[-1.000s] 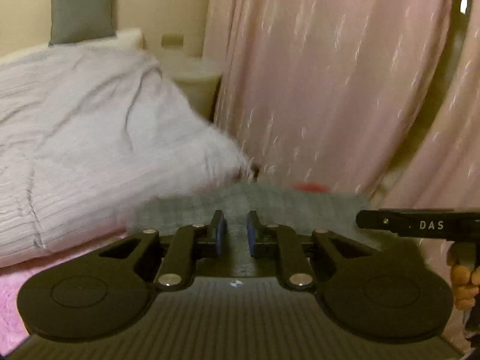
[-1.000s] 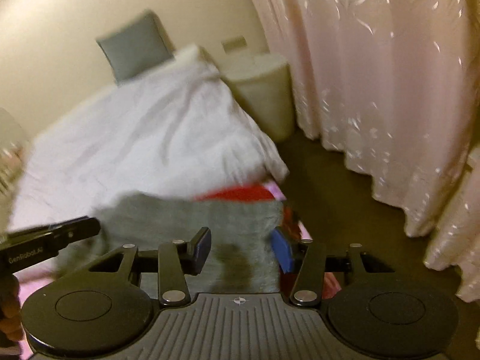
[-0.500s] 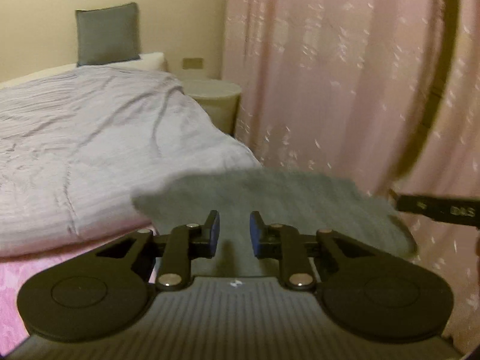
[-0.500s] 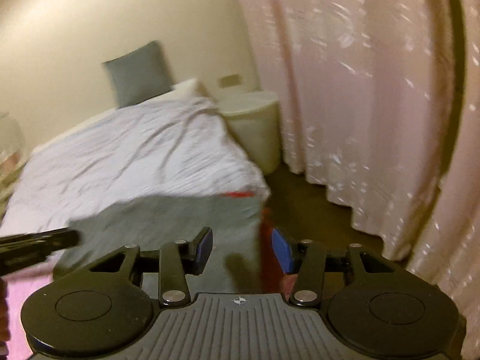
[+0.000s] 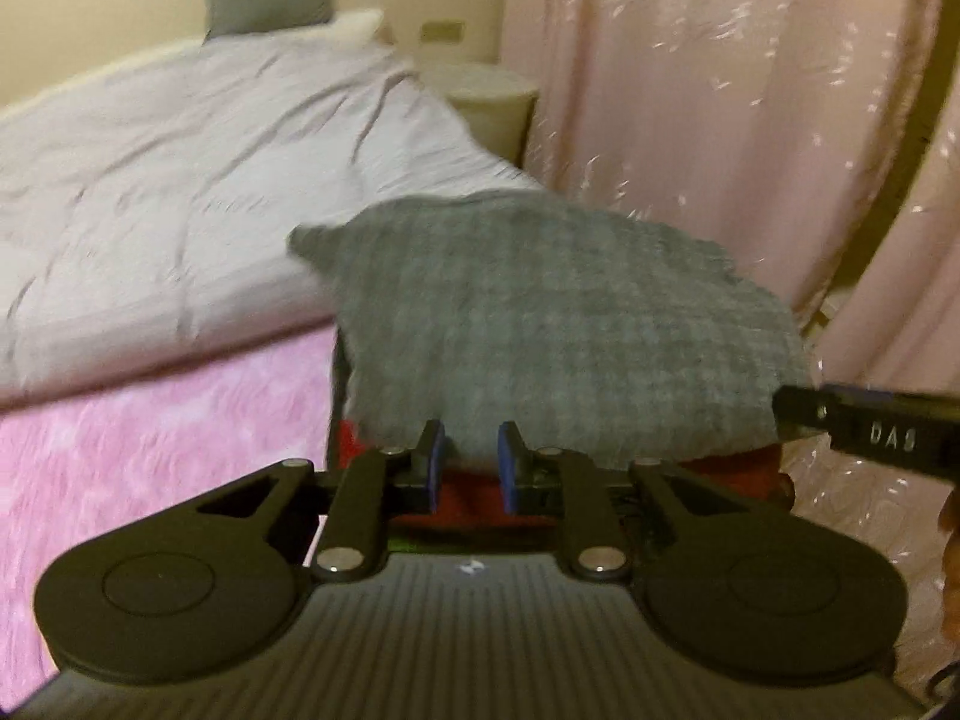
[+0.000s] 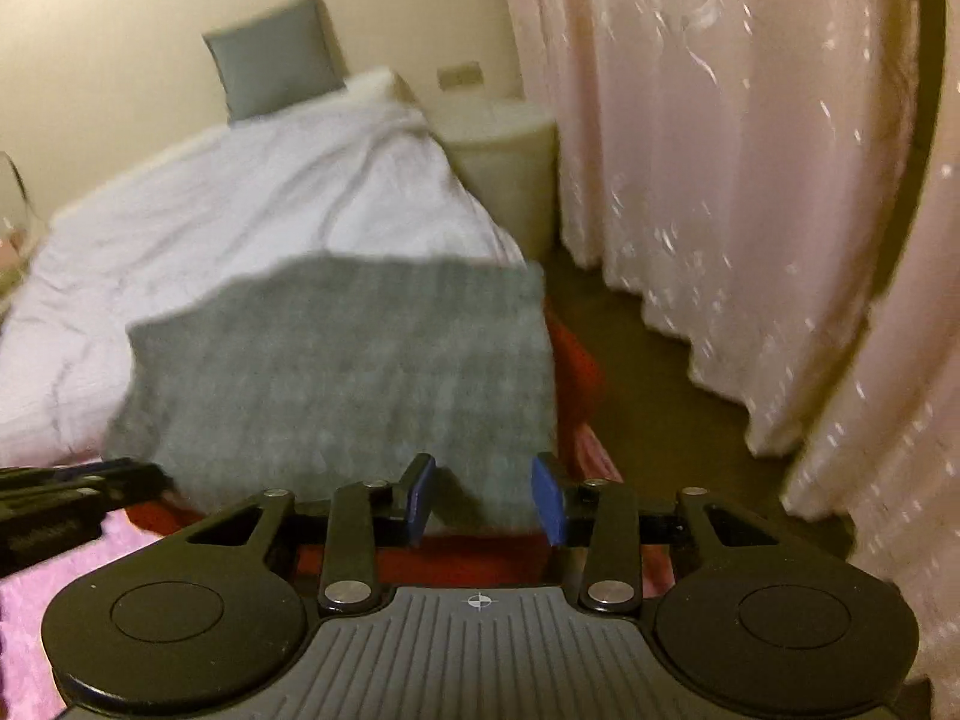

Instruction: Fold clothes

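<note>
Because the grey knit cloth [image 5: 558, 324] looks soft, light and floppy, its near edge suits pinching. It hangs over red fabric [image 6: 576, 354] at the bed's [image 5: 180, 180] foot. The left gripper [image 5: 468, 465] pinches that edge; the right gripper's [image 6: 483, 495] jaws are closing around it. Curtains [image 6: 750, 180] crowd three o'clock; bedding lies open at ten.

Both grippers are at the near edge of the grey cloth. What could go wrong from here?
1. The right gripper is closing with the grey cloth loosely between its pads; it may pinch the red garment underneath too.
2. The left gripper has a narrow gap, so its hold looks uncertain; that corner could slip.
</note>
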Motion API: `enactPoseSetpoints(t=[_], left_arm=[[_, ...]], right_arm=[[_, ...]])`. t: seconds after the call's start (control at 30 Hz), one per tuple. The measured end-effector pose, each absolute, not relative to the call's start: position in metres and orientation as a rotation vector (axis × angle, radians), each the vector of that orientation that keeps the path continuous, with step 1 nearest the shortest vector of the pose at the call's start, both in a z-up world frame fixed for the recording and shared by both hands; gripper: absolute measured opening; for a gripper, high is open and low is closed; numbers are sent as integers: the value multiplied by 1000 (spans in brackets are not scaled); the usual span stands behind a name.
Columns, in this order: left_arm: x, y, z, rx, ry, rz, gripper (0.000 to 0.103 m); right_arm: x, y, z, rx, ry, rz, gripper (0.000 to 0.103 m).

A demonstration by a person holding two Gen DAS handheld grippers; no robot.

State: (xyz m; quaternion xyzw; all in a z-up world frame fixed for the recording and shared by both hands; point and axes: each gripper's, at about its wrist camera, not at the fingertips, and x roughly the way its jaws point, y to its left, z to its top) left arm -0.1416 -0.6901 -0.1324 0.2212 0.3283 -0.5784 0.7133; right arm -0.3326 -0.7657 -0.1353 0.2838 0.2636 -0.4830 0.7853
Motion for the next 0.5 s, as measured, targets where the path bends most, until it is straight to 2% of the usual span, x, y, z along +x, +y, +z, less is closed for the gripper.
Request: enactPoseSetpoints(t=[0.1, 0.13, 0.17, 0.2, 0.27, 0.5], left_arm=[[-144, -674, -113, 499, 731, -1218, 25], [-146, -666, -106, 501, 734, -1205, 27], [-149, -658, -99, 500, 739, -1197, 29], [-152, -650, -93, 503, 744, -1189, 31], [-159, -634, -81, 517, 754, -1175, 31], [-180, -577, -44, 574, 738, -1155, 42]], right_arm=[[-343, -749, -119, 652, 562, -1017, 40], [-347, -743, -113, 669, 569, -1015, 47], [-350, -735, -108, 681, 573, -1013, 64], [-352, -727, -104, 683, 574, -1013, 68], [-357, -710, -96, 689, 575, -1013, 69], [-370, -657, -66, 729, 581, -1011, 69]])
